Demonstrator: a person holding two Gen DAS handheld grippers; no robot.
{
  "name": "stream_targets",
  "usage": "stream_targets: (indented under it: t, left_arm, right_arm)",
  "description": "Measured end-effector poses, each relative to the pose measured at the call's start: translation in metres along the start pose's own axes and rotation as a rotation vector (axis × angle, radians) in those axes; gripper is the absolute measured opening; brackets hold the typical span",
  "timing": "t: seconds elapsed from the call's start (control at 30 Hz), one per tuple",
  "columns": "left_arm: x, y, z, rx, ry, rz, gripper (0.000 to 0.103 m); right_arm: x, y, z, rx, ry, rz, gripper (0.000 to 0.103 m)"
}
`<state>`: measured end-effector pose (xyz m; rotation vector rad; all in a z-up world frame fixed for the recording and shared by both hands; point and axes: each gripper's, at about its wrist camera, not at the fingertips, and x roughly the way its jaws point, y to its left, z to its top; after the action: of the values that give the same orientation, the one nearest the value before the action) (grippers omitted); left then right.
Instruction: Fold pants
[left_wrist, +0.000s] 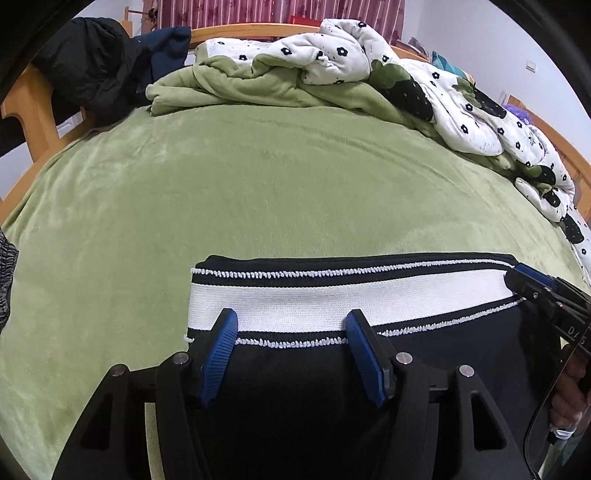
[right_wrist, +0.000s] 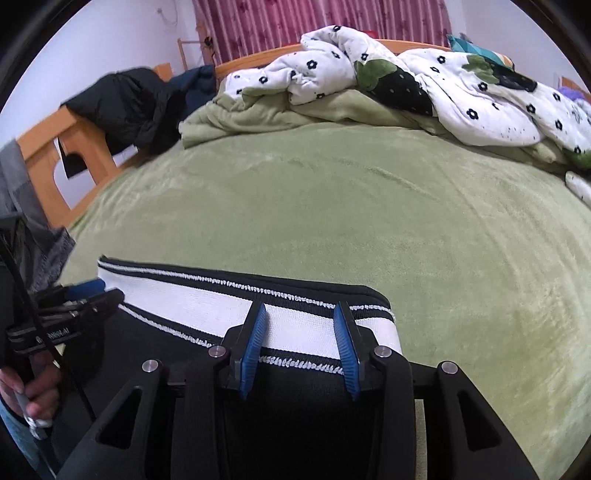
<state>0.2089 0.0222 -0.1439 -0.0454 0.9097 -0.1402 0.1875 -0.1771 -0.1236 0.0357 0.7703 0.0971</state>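
1. Pants (left_wrist: 369, 369): black, with a broad white waistband (left_wrist: 332, 299) edged in black-and-white stitching. They lie at the near edge of the bed, the waistband on the far side and running left to right. Most of the black cloth is hidden under the two tools, so how many folds are already made cannot be told. The squared, flat band suggests a layer has been laid down and aligned.

2. Bed (left_wrist: 258, 184): covered by a green plush sheet, smooth and bare beyond the pants, which gives room for further folds.

3. Quilt (left_wrist: 332, 51): white with a black flower print, bunched with a green blanket along the far and right edges, well apart from the pants. A dark jacket (left_wrist: 96, 62) hangs on the wooden frame at far left.

4. Left gripper (left_wrist: 291, 328): sits over the left part of the waistband. Its blue pads (left_wrist: 221, 354) stand well apart, tips over the band's near edge, with no cloth visibly pinched between them. The right wrist view shows it side-on, where the jaw gap is unclear.

5. Right gripper (right_wrist: 300, 325): sits over the right end of the waistband, near its corner. Its jaws are likewise spread, the white band showing between them unclamped. The matched spacing of the two tools suits handling the band evenly, so that it stays straight.

6. Judgement: both tools appear either just released from the band or poised to take it; which cannot be told.
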Motion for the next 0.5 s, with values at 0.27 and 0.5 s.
stream_targets:
  t: [0.27,0.5]
  left_arm:
    - [-0.031,-0.020,-0.036,0.062,0.064,-0.032,0.059]
    - [-0.078,-0.025,-0.107,0.051,0.065,-0.091,0.061]
  right_arm:
    - [-0.044,-0.001,-0.030,0.001,0.003,-0.012,0.039]
    - [-0.090,0.007,-0.090,-0.018,0.024,-0.032,0.042]
